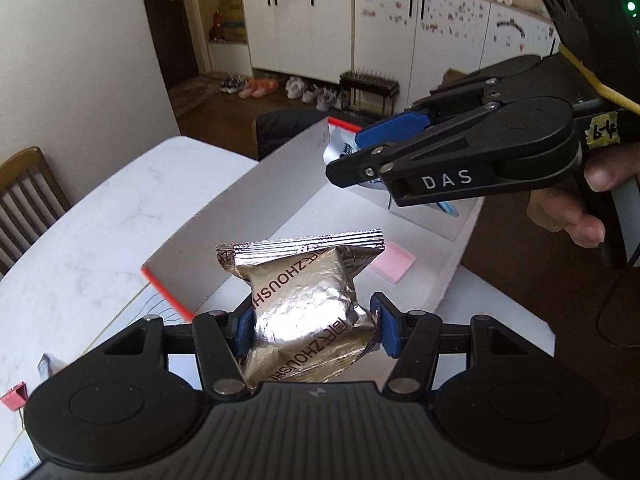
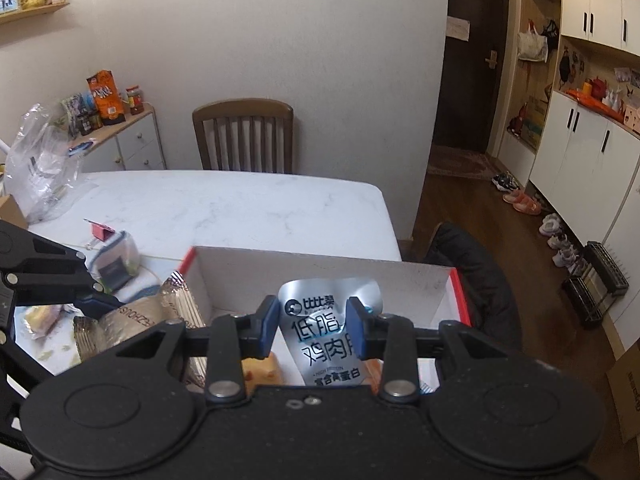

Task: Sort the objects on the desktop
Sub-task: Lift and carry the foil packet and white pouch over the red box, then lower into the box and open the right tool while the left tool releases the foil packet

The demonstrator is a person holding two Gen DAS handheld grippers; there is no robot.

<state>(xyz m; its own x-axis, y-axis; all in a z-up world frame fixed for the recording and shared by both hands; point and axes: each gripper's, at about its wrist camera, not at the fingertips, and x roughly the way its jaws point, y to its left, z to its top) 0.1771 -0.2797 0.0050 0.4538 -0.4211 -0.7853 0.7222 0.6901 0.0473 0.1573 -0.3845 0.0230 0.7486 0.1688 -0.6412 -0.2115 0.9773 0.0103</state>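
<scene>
My left gripper is shut on a crinkled silver foil snack packet and holds it over the near end of a white cardboard box with red edges. The packet also shows in the right wrist view. My right gripper is shut on a silver pouch with Chinese print, held above the far end of the box. In the left wrist view the right gripper hangs over the box's far right corner. A pink pad lies inside the box.
The box sits on a white marble table. A red binder clip, a small wrapped packet and a clear plastic bag lie to the left. A wooden chair stands behind the table. A dark chair is right of the box.
</scene>
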